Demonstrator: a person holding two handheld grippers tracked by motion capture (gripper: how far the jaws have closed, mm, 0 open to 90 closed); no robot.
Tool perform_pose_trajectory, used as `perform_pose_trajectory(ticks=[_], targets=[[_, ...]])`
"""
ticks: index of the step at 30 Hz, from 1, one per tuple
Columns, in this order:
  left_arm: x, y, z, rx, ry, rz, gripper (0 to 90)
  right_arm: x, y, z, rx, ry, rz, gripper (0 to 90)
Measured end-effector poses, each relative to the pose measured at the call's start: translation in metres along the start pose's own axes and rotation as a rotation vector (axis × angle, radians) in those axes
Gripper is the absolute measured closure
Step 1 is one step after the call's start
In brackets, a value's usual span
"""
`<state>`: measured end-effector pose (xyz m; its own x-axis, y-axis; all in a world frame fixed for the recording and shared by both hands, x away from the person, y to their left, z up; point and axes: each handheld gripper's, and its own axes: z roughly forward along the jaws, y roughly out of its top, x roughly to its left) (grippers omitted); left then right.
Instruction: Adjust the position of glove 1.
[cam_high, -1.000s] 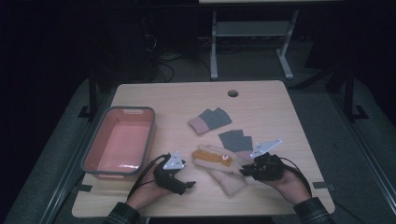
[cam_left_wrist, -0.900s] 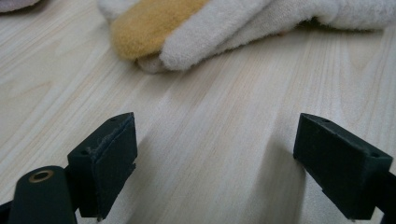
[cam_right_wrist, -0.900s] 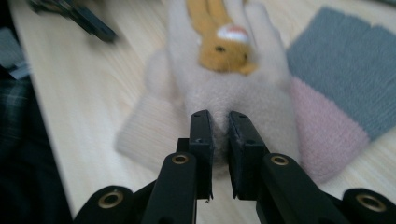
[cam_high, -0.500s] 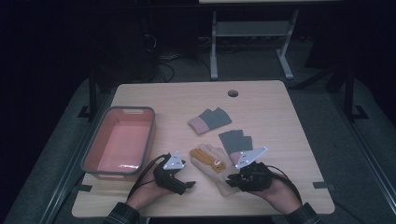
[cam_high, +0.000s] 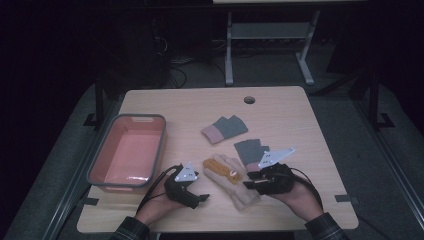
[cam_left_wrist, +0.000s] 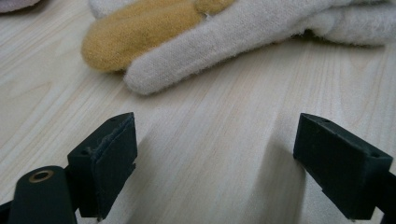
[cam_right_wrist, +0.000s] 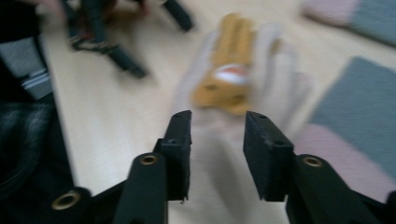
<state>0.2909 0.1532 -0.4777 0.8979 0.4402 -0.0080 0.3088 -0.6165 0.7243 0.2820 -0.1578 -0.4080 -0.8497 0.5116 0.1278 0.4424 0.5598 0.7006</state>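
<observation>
At the far left of the light wooden table (cam_high: 280, 107) sits the pink plastic bin with a grey rim (cam_high: 127, 152), empty as far as the high view shows. Just right of it rests the left gripper (cam_high: 199, 197), its jaws spread wide over bare wood; in the left gripper view the 2 black pads (cam_left_wrist: 112, 158) have nothing between them, and the pale fingertips of the cream knitted glove (cam_left_wrist: 233, 37) lie ahead, near but apart.

That glove, with an orange-yellow glove (cam_high: 220, 167) lying on top of it, is the stack at the table's middle front (cam_high: 237, 187). Its long axis runs on a diagonal, fingertips toward the upper left, cuff toward the lower right. The cuff end points at the right gripper (cam_high: 251, 181), so the right hand looks the nearer for a grab, approaching along the axis from the cuff.

The right gripper's jaws have just been opening to a narrow gap. The right gripper view, blurred, shows cream fabric (cam_right_wrist: 217, 140) beyond and between the pads, but I cannot tell whether they press on it.

Farther right lie 2 grey gloves with pink cuffs, 1 toward the middle (cam_high: 225, 130), 1 beside the right gripper (cam_high: 250, 150). The right gripper view also shows a white patch on the orange glove (cam_right_wrist: 229, 74), which the left gripper view lacks.
</observation>
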Motion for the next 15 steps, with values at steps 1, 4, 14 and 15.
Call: perform_pose_trajectory(ticks=[1,4,14,15], targets=[[0.000,0.000,0.000,0.000,0.002,0.003,12.9,-0.004,0.000,-0.001,-0.002,-0.004,0.013,65.5],[0.000,0.000,0.000,0.000,0.007,0.001,12.9,-0.017,0.001,0.000,-0.020,-0.015,0.030,67.4],[-0.004,0.025,-0.010,-0.007,0.032,-0.058,57.3,-0.023,0.004,0.014,0.004,-0.005,0.036,72.2],[-0.004,0.028,-0.010,0.006,0.032,-0.053,62.6,-0.023,0.004,0.015,0.012,-0.013,0.039,74.1]])
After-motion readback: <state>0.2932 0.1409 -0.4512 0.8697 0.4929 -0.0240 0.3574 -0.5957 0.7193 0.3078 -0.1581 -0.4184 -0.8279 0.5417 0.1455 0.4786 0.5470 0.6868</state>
